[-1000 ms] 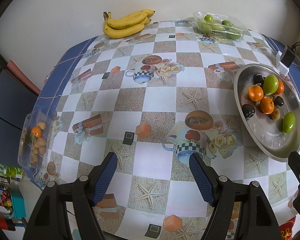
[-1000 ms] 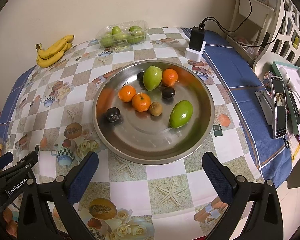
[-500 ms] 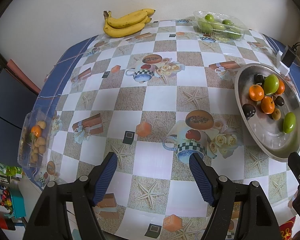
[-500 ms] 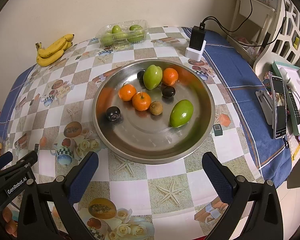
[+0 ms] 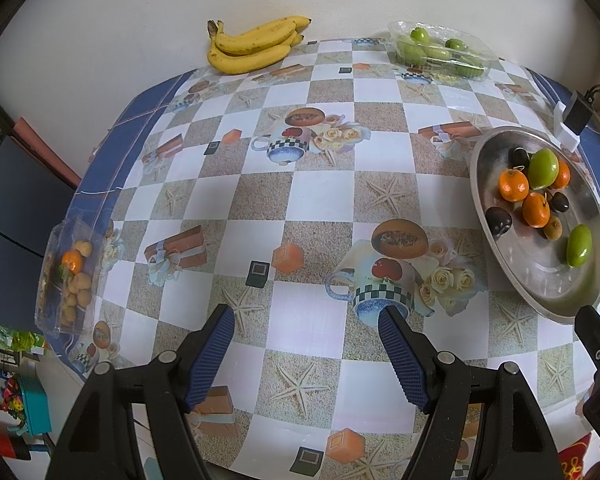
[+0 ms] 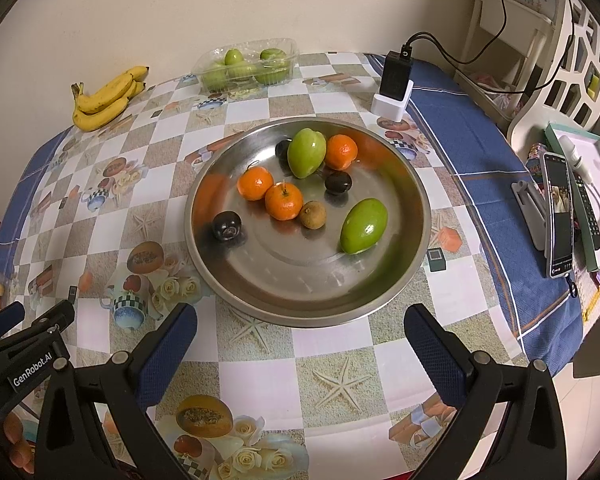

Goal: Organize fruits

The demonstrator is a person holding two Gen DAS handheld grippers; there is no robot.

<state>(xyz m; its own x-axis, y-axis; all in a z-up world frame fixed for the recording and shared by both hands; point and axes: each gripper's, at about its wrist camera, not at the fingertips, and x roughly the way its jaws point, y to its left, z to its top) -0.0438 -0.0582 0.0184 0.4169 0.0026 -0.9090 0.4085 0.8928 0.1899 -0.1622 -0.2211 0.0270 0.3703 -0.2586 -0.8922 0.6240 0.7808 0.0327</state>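
Steel tray (image 6: pixel 399 216) holding 3 oranges (image 6: pixel 284 201), 2 green fruits (image 6: pixel 363 226), 3 dark plums (image 6: pixel 226 225)

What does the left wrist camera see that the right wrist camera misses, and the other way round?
Only the left wrist view shows the teal box on the floor beside the table. Only the right wrist view shows the phone and the white chair. Both show the steel dish of mixed fruit, the bananas, the clear tray of green fruit and the black charger.
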